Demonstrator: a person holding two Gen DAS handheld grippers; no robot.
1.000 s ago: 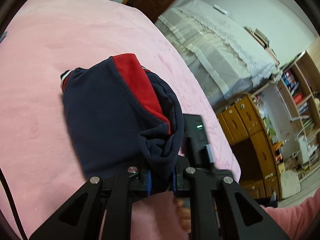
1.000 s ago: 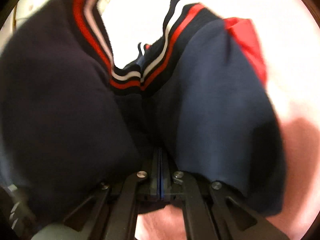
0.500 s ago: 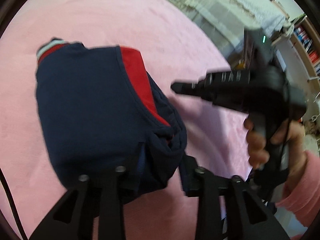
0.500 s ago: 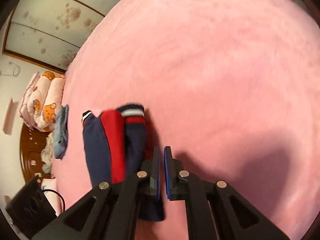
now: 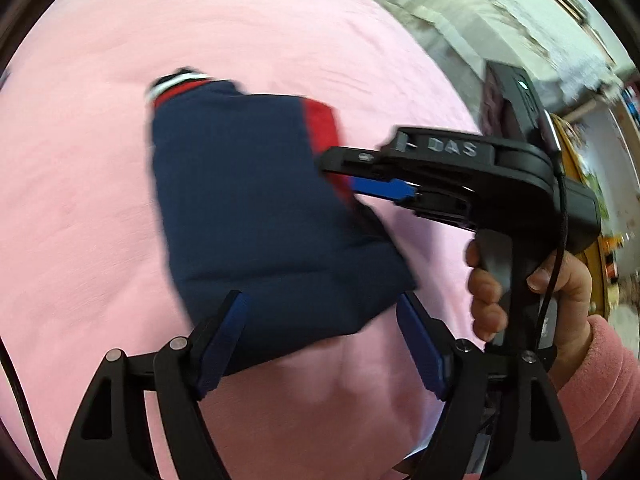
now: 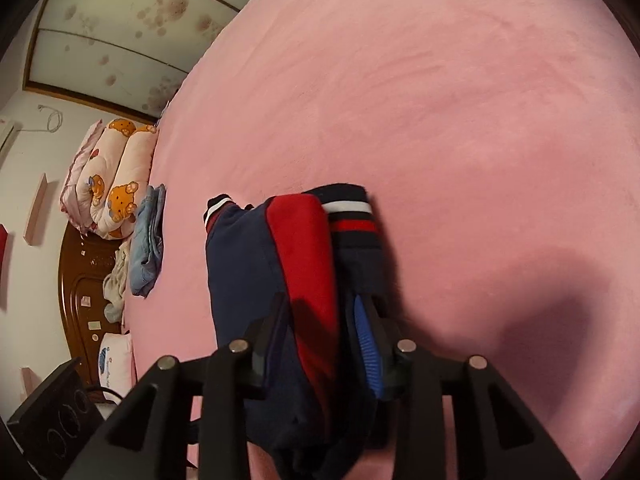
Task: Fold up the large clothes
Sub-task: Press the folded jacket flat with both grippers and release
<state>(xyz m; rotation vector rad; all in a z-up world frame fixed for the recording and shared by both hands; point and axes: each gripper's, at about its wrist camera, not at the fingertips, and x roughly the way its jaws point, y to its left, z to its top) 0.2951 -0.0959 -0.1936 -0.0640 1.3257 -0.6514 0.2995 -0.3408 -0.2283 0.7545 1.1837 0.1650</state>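
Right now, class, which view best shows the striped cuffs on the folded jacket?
The right wrist view: both striped cuffs lie sharp at the jacket's far end. The left wrist view shows only one, blurred.

The raised letters "DAS" can be read on the black body of the right gripper (image 5: 360, 176); nothing else is legible.
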